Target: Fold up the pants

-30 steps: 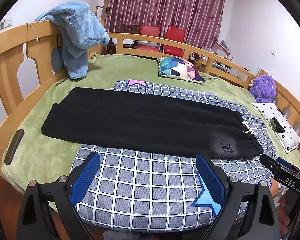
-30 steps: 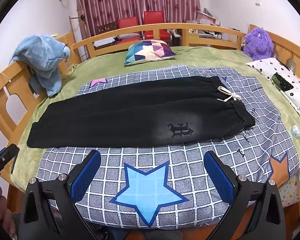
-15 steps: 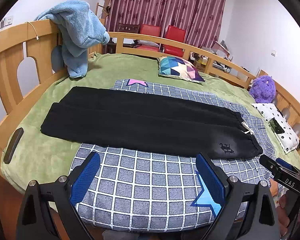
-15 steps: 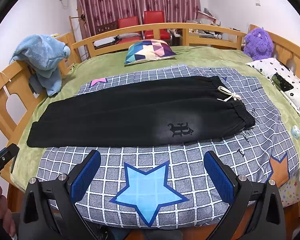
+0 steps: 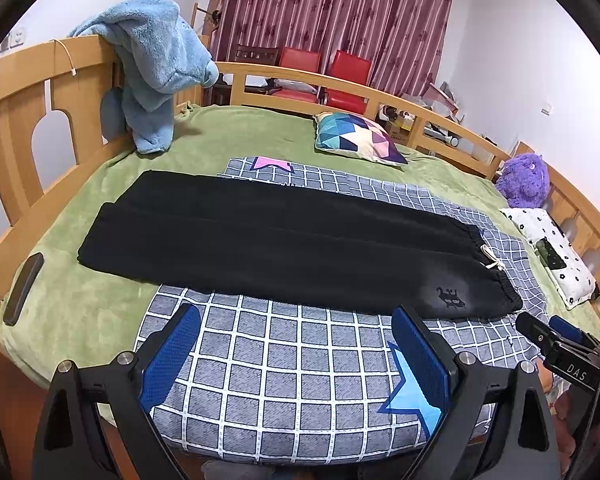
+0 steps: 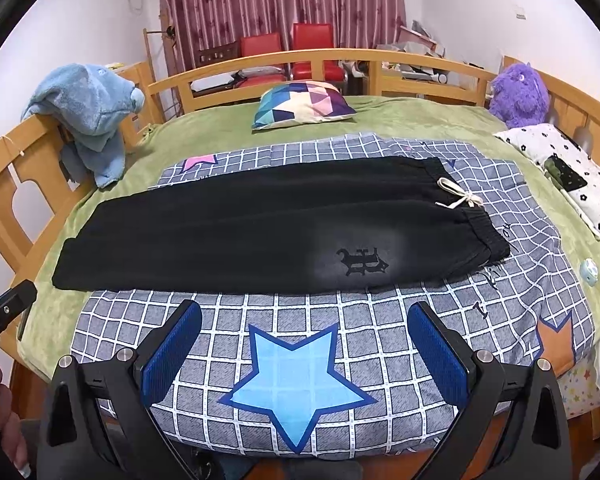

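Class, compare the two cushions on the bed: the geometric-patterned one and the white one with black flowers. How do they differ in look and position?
The geometric cushion is multicoloured, in triangles of blue, purple and cream; the flowered cushion is white with small black flowers. The geometric cushion lies at the far side near the rail, bare on top; the flowered cushion lies at the right edge with a dark flat object on it. Both rest on the green blanket.

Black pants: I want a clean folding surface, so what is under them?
The black pants lie on the checked quilt; leg ends rest on the green blanket. Anything beneath the fabric is hidden.
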The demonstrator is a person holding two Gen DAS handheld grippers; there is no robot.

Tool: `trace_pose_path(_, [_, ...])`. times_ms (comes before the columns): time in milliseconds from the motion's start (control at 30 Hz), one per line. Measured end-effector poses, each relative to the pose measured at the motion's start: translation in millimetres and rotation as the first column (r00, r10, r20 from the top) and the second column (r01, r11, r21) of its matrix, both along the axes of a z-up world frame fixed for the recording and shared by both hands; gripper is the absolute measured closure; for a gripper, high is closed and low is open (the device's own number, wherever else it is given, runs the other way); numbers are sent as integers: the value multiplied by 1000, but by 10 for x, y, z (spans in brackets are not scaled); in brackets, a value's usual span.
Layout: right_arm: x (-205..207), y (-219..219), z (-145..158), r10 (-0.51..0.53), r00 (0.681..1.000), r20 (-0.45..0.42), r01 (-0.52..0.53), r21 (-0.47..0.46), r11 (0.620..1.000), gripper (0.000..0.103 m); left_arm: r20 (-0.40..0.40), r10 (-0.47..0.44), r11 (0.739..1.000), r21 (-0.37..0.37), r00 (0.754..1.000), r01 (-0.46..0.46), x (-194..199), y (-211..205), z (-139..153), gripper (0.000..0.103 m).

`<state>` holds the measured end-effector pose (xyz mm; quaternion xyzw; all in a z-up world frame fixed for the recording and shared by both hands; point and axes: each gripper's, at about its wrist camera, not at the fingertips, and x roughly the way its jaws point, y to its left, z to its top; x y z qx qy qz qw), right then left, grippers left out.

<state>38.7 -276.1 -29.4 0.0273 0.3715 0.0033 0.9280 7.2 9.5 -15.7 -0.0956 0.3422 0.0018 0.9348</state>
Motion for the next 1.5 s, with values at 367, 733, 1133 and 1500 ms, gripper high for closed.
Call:
trace_pose_path(367, [4, 13, 39, 6, 1000, 16, -6, 12, 1000, 2, 16, -4, 1000, 28, 1000, 3, 30, -79, 16, 6])
trace_pose_path(733, [44, 70, 92, 31, 998, 55, -33, 47, 998, 2, 101, -13, 999, 36, 995, 10, 111, -257, 83, 6])
trace_pose_path(1133, [362, -421, 229, 58, 988, 146, -63, 25, 998, 2, 107, -10, 1000, 10, 994, 9, 749, 267, 98, 6])
trace_pose_path(1500, [840, -1195, -885, -98, 995, -35, 102, 149, 984, 37, -154, 104, 962, -235, 983, -139, 969, 1160, -1264, 10])
